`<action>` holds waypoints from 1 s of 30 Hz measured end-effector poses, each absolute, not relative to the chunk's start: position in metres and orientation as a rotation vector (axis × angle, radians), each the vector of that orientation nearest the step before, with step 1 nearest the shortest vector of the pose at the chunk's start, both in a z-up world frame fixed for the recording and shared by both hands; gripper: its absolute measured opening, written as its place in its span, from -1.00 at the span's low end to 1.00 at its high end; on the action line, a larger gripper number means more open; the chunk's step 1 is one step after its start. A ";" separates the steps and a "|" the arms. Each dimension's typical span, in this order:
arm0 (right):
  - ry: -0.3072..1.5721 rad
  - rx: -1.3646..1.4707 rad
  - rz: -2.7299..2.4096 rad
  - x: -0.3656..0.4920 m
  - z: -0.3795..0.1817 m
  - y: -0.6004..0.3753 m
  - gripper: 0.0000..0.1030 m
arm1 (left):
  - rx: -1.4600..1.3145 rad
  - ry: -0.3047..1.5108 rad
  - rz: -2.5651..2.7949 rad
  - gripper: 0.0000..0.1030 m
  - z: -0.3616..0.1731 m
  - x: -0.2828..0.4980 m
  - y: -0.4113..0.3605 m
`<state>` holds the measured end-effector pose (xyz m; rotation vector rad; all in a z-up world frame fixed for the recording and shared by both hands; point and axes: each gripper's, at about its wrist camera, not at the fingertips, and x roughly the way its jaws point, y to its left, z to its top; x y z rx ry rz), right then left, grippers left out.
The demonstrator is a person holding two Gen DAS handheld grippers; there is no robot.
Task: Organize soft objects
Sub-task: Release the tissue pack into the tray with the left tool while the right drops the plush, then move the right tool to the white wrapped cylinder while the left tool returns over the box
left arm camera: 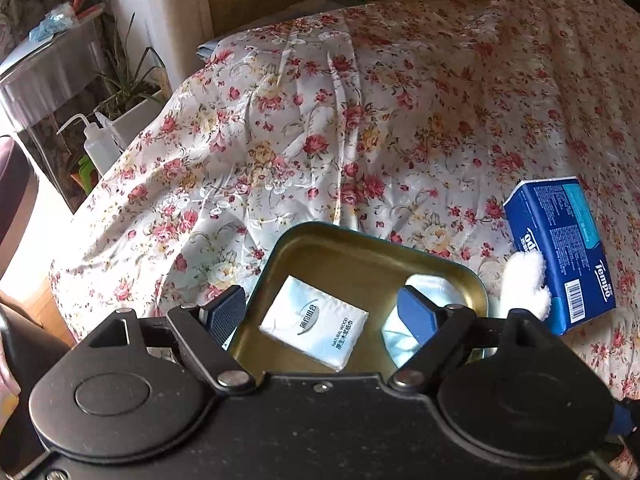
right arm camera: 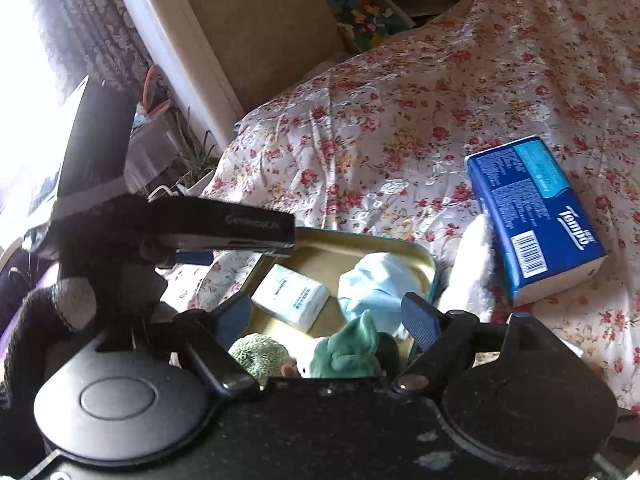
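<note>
An open tin [left arm camera: 362, 236] with a gold inside sits on the flowered bedspread. A white pocket tissue pack [left arm camera: 316, 322] lies flat in it, between the fingers of my left gripper [left arm camera: 320, 314], which is open and touches nothing. Its right finger [left arm camera: 416, 314] hangs over a light blue cloth [left arm camera: 394, 340]. In the right wrist view the tin [right arm camera: 430, 264] also holds the tissue pack [right arm camera: 290, 300], the blue cloth [right arm camera: 372, 288] and a green plush toy [right arm camera: 348, 356]. My right gripper [right arm camera: 328, 322] is open above the toy, pads clear of it.
A blue Tempo tissue pack [left arm camera: 560, 248] [right arm camera: 536, 220] lies right of the tin, with a white plush piece [left arm camera: 524, 284] [right arm camera: 472, 272] between them. The other tool's black body [right arm camera: 224, 226], in a gloved hand [right arm camera: 52, 312], reaches over the tin's left rim. The bed's left edge drops toward plants and a bottle [left arm camera: 100, 148].
</note>
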<state>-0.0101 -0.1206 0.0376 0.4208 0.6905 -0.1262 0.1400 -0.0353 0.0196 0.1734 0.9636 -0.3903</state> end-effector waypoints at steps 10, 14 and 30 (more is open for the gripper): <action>0.690 0.478 -0.240 -0.030 0.039 -0.141 0.60 | 0.192 0.966 -0.450 0.55 0.028 0.122 -0.038; 0.688 0.524 -0.315 -0.040 0.042 -0.156 0.60 | 0.196 0.962 -0.464 0.55 0.035 0.113 -0.041; 0.707 0.596 -0.581 -0.089 0.046 -0.208 0.60 | 0.213 0.951 -0.647 0.55 0.056 0.053 -0.064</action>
